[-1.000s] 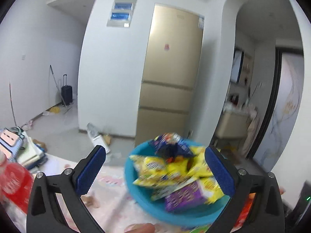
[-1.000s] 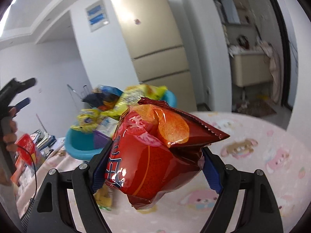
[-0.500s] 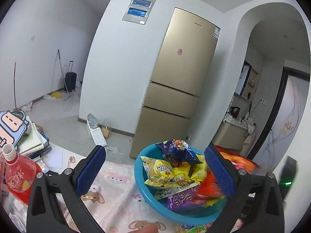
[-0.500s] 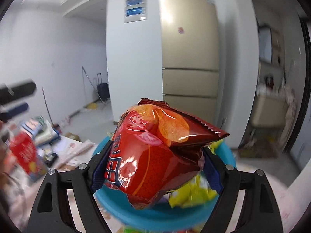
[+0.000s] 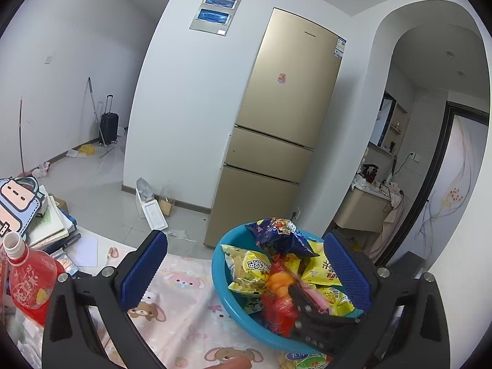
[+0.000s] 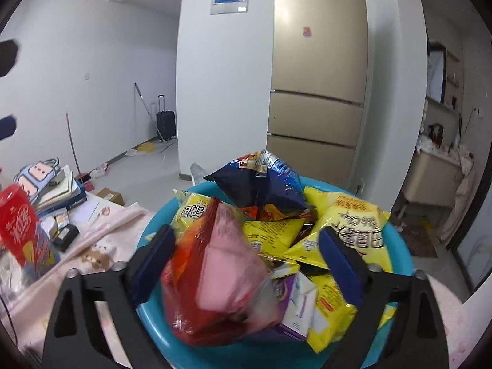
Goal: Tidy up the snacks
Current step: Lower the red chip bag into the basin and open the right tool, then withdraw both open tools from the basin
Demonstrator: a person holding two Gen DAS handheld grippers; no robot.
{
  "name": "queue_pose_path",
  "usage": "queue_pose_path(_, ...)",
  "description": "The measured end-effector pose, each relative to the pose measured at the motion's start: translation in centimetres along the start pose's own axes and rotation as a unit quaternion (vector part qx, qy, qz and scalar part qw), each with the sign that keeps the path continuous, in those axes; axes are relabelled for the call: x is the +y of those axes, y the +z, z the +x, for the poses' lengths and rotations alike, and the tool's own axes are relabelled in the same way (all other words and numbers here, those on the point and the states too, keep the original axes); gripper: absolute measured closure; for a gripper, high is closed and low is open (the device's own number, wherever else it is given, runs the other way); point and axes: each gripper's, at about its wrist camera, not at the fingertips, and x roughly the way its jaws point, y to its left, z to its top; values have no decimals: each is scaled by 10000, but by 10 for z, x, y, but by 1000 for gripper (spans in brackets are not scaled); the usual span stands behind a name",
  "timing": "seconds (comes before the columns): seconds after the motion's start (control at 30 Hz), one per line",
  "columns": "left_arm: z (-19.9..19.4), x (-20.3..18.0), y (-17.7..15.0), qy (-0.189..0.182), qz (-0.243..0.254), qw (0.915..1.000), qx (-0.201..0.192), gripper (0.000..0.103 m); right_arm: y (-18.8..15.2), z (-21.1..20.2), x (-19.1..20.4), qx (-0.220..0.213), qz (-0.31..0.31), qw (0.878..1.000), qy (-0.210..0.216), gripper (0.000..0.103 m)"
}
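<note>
We saw our right gripper released, jaws spread, the blurred red bag between them over the blue bowl, lower centre; our left gripper gaped empty.

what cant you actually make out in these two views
- Red chip bag: motion-blurred in the right wrist view, print unreadable; whether the right gripper has let go is unclear.
- Blue bowl: its bottom is hidden under the snack packets in both views.
- Red drink bottle: cut off by the left edge of the left wrist view.
- Left gripper: open, empty.
</note>
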Motion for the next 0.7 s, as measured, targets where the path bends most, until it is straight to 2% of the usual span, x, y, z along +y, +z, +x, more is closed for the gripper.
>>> queue_pose_path(0.13,-3,-8,0,-51,97,9999,3,0,-3,-37,-5,-324,-213,9992,-44,0)
queue_pose_path(0.37,-8,-33,-4,-163,474,9987,20,0,-12,-107,-33,-744,-64,9972,21,0)
queue_pose_path(0.53,-11,-52,-7,-160,725,9972,-22,0,-33,-134,-61,-647,150,9978,-26,0)
queue_pose_path(0.7,-9,-58,-9,-532,536,9971,123,0,-63,-139,-100,-348,734,9967,-49,0)
